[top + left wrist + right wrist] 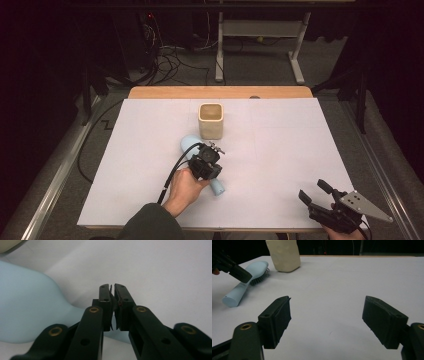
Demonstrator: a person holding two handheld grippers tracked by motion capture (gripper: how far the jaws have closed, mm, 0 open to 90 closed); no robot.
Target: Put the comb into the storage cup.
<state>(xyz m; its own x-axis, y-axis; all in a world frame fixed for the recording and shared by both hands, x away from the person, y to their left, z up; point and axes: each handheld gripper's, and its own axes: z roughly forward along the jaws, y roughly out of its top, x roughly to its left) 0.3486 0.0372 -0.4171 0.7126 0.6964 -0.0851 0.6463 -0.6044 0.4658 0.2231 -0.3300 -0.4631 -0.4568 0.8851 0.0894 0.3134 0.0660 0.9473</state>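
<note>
Light-blue hairbrush (202, 165) lay flat on white surface (280, 160), head toward cream cup (211, 120). My left fingers (113, 291) hung over its handle, pressed together, nothing visibly between them; brush just beside and beneath. My right fingers (327, 322) stood wide apart, empty, well away from brush.

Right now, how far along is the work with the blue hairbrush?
Done: nothing visible yet. The blue hairbrush lies flat on the table beside the cream cup, not in it. In hand: the left gripper sits over the brush's handle with its jaws closed; I cannot confirm a real grip. The right gripper waits open, apart. Left: probably lifting the brush, perhaps toward the cup.
</note>
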